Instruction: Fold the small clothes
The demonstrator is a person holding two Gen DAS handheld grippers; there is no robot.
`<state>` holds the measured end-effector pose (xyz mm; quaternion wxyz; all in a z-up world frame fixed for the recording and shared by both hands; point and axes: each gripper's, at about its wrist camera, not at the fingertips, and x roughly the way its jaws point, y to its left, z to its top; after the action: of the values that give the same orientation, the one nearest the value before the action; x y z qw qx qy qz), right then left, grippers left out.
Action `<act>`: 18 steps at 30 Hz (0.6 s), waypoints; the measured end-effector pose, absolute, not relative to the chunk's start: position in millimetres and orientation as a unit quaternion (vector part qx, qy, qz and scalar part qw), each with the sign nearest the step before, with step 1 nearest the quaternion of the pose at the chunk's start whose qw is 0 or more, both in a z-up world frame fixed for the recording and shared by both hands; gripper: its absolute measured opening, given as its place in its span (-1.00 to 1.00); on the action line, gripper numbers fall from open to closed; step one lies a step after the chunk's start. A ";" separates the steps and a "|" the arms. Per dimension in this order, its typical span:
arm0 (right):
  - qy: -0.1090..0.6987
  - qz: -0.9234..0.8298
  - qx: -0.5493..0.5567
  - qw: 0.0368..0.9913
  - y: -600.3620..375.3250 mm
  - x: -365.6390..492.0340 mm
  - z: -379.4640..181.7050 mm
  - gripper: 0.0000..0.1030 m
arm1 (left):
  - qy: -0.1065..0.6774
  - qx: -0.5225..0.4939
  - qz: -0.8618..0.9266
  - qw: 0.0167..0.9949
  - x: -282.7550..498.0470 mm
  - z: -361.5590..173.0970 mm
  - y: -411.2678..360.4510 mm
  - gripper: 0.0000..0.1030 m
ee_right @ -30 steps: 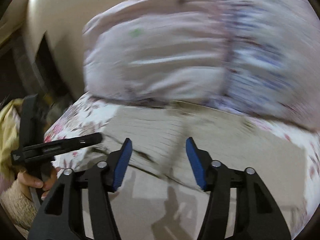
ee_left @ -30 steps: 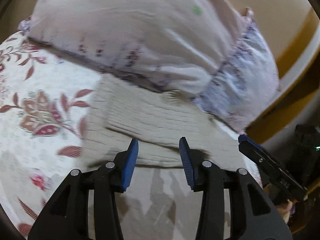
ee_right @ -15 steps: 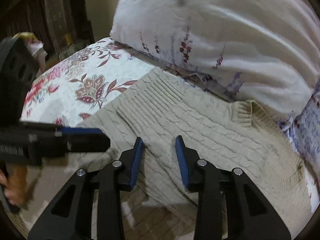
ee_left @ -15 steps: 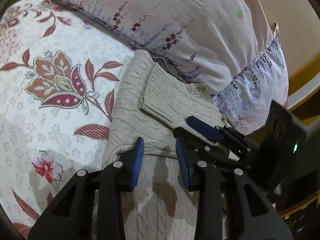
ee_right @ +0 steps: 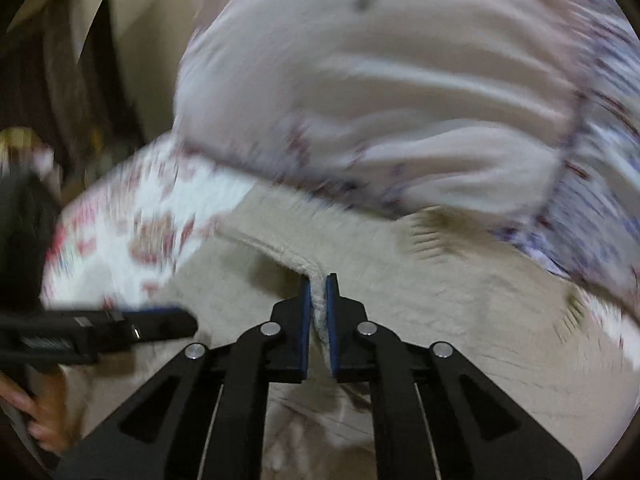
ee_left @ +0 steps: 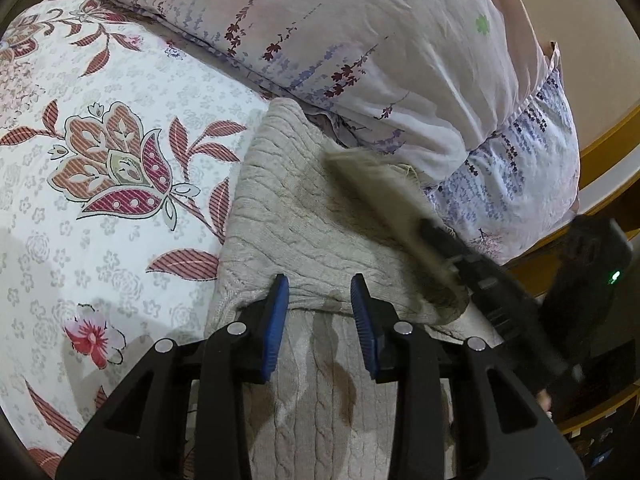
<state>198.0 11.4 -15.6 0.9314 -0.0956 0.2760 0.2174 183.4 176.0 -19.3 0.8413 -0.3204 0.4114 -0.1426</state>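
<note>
A beige cable-knit sweater (ee_left: pixel 304 216) lies on the floral bedsheet (ee_left: pixel 100 160), partly folded over itself. My left gripper (ee_left: pixel 318 300) rests at the fold's near edge. Its jaws are partly apart with the knit lying flat between them, and the blue pads do not visibly pinch it. My right gripper (ee_right: pixel 318 300) is shut on a thin ridge of the sweater (ee_right: pixel 460 300). In the left wrist view the right gripper (ee_left: pixel 430 236) comes in from the right, blurred, with a strip of beige knit raised above the rest. The left gripper (ee_right: pixel 176 318) shows at the left of the right wrist view.
A large pale flowered pillow (ee_left: pixel 380 40) lies right behind the sweater and touches its far edge. A wooden bed frame (ee_left: pixel 608 140) runs along the right. A person's hand (ee_right: pixel 36 412) holds the left gripper's handle. Bedsheet stretches away to the left.
My right gripper's jaws went from apart to shut on a pinch of the sweater, and the knit now rises with it. My left gripper narrowed a little, sank to the fold, then stayed.
</note>
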 end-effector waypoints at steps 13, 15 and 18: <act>0.317 0.038 0.228 0.920 -234.1 143.2 -33.2 -0.32 | 0.418 -0.310 -0.153 0.840 188.8 -16.9 173.3 -0.29; 0.305 0.031 0.273 0.912 -258.9 134.4 -35.6 -0.23 | 0.419 -0.314 -0.162 0.836 187.3 -15.3 173.4 -0.15; 0.291 0.020 0.304 0.907 -280.0 132.5 -32.7 -0.23 | 0.421 -0.310 -0.169 0.836 181.4 -12.4 171.5 -0.09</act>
<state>132.5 -280.0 -32.7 0.9070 0.3036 0.2913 0.0198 181.4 171.5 -12.4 0.8359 -0.3097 0.4206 -0.1686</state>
